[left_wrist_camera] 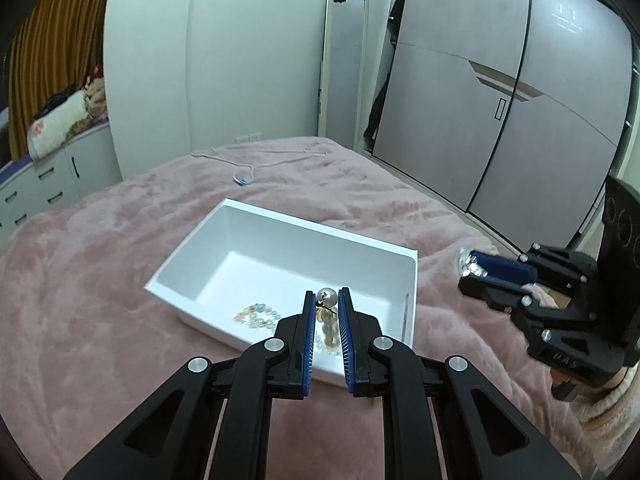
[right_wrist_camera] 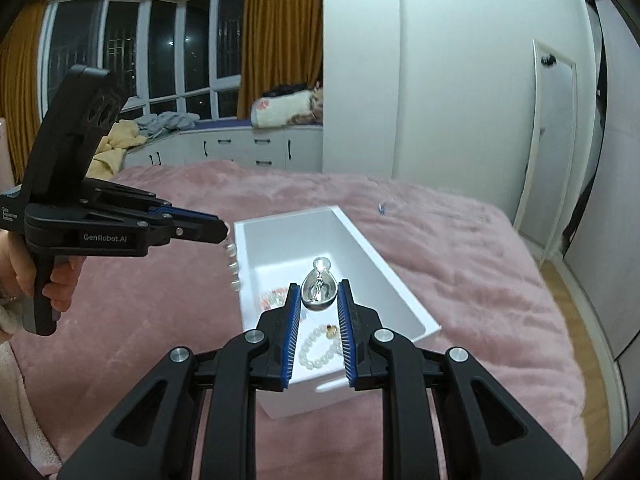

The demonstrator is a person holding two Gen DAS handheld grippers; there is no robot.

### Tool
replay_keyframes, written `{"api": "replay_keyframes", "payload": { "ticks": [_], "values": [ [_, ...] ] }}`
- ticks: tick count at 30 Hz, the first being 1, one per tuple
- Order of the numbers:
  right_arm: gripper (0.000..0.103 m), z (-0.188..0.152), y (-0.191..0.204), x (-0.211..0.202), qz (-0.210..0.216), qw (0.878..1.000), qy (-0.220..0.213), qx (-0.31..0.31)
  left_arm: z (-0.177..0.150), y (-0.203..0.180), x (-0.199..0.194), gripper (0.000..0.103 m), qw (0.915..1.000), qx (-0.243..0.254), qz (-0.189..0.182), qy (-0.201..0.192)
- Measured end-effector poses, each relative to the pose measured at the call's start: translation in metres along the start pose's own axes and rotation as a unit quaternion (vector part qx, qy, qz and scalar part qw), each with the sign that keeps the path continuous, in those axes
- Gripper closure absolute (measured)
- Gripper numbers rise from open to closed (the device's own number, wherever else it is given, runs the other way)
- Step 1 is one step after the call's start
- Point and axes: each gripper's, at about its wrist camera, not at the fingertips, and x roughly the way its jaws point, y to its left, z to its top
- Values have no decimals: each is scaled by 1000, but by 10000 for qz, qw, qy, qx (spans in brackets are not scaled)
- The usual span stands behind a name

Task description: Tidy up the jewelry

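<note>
Angling down over the white box (left_wrist_camera: 256, 248), left tool (left_wrist_camera: 326, 296) pinches a pearl earring (left_wrist_camera: 325, 299), right tool (right_wrist_camera: 319, 286) a silver teardrop earring (right_wrist_camera: 319, 290).

My left gripper (right_wrist_camera: 226, 226) is matte black plastic with a pistol handle, "GenRobot.AI" printed white on its side and a flat black plate with round holes on top. My right gripper (left_wrist_camera: 466, 266) matches it. Both have blue ribbed pads (left_wrist_camera: 308, 344) and silver screws (left_wrist_camera: 276, 345) at the linkage joints. My sleeves (left_wrist_camera: 600, 404) are fluffy and pale.
</note>
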Motion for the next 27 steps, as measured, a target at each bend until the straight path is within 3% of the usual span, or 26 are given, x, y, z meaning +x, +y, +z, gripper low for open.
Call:
{"api": "replay_keyframes", "payload": {
  "ticks": [11,14,16,18,24,27],
  "values": [
    [83,-10,-21,49,56,9994,273,221,6,12,79,86,9995,-267,-41,138],
    [81,-9,-24,57,35,9992,296,274,0,19,87,71,9991,-409,47,79],
    [71,-10,-26,62,43,9991,328,282,-4,22,93,63,9989,-471,76,49],
    [53,-12,-25,63,-66,9993,293,236,-9,24,98,57,9989,-454,129,57],
    [38,-15,-26,58,-269,9988,114,389,-20,27,92,18,9977,-452,476,-157],
    [36,-16,-23,53,-342,9988,87,334,-25,26,86,17,9971,-364,617,-250]
  ]
}}
